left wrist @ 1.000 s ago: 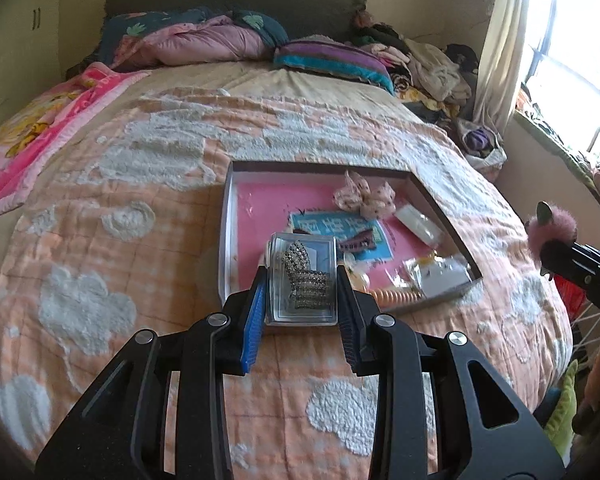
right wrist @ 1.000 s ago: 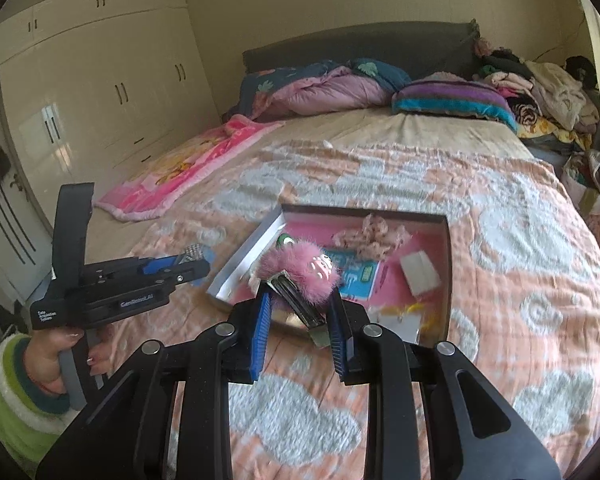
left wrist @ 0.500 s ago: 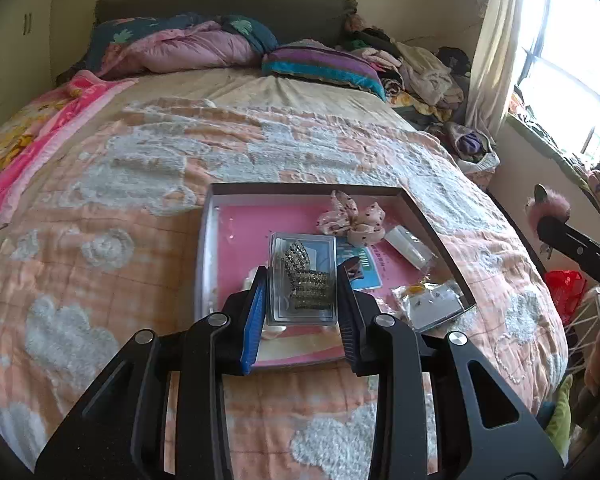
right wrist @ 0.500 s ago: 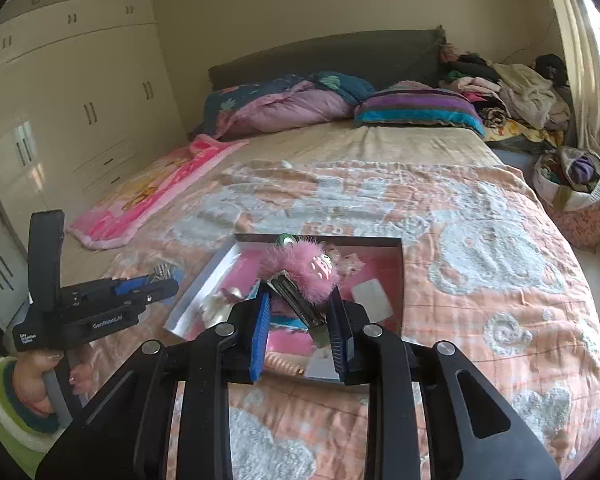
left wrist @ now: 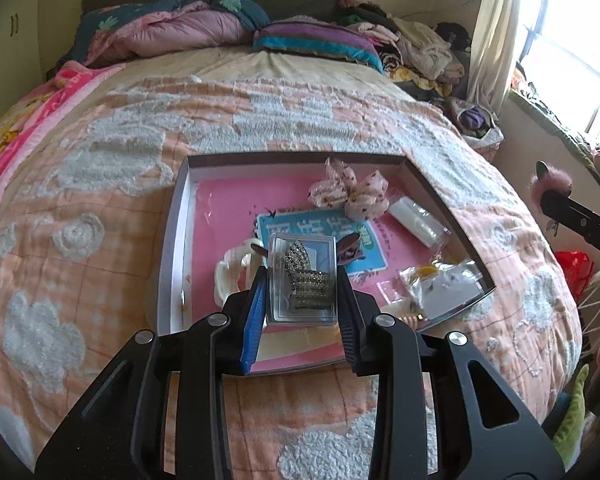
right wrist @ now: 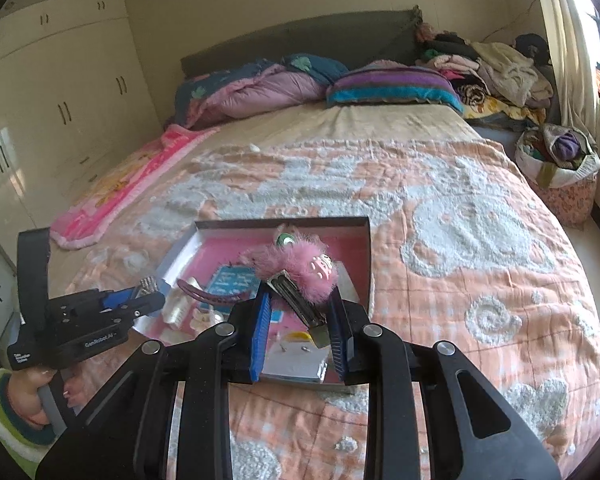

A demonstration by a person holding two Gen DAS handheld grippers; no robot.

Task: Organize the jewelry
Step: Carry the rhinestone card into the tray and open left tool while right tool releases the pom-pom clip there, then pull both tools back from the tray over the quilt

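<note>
Two grippers loaded. Left gripper (left wrist: 302,296): fingers clamped on a clear plastic case (left wrist: 303,280) holding rhinestone hair combs (left wrist: 306,276), poised above the near half of the shallow pink-lined box (left wrist: 178,232) on the bed's peach quilt (left wrist: 100,240). Right gripper (right wrist: 300,332): fingers pinching the metal clip of a pink furry hair clip (right wrist: 300,260), fluff toward 12 o'clock. In the box, from the case: white claw clip (left wrist: 230,270) at 9 o'clock, blue card (left wrist: 320,228) and spotted bow (left wrist: 348,192) at 12 to 1 o'clock.
</note>
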